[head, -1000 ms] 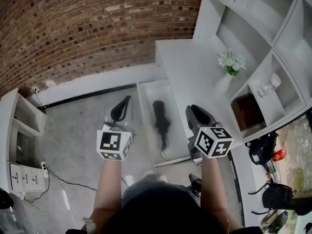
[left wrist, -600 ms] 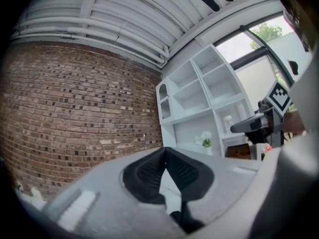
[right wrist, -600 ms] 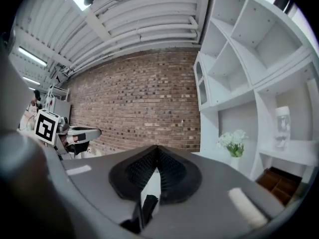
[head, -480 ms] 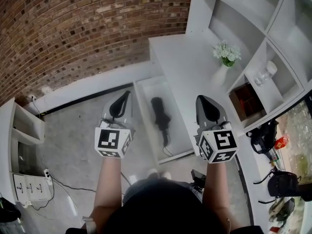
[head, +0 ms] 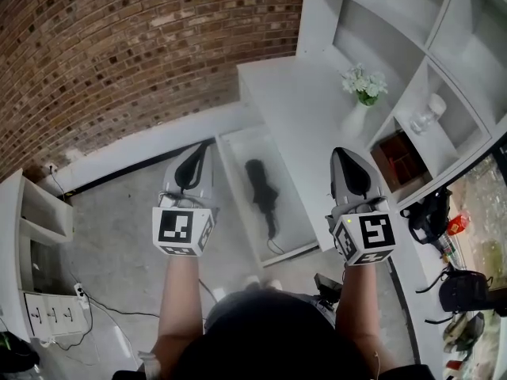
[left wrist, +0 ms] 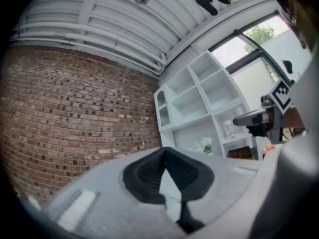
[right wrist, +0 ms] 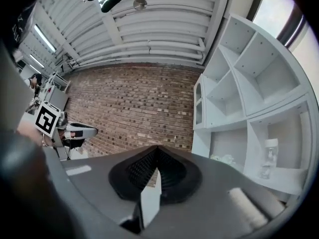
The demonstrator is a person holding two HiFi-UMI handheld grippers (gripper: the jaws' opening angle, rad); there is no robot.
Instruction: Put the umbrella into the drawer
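A black folded umbrella [head: 262, 194] lies lengthwise inside the open white drawer [head: 287, 253], low by the floor in the head view. My left gripper [head: 196, 167] hovers left of the drawer, above the grey floor, shut with nothing in it. My right gripper [head: 349, 165] hovers right of the drawer, over the white counter's edge, also shut and holding nothing. Both are well above the umbrella and apart from it. In the left gripper view the left gripper [left wrist: 164, 152] has its tips together. The right gripper [right wrist: 157, 149] shows its tips together in the right gripper view.
A white counter [head: 297, 101] carries a vase of white flowers [head: 361, 90]. White shelves behind hold a glass jar [head: 430, 111] and a brown box [head: 401, 158]. A brick wall [head: 119, 46] runs along the back. Cables [head: 95, 307] lie on the floor at left.
Both grippers have risen, the right one more. The right gripper rolled upright and its jaws closed. The umbrella stays in the drawer.
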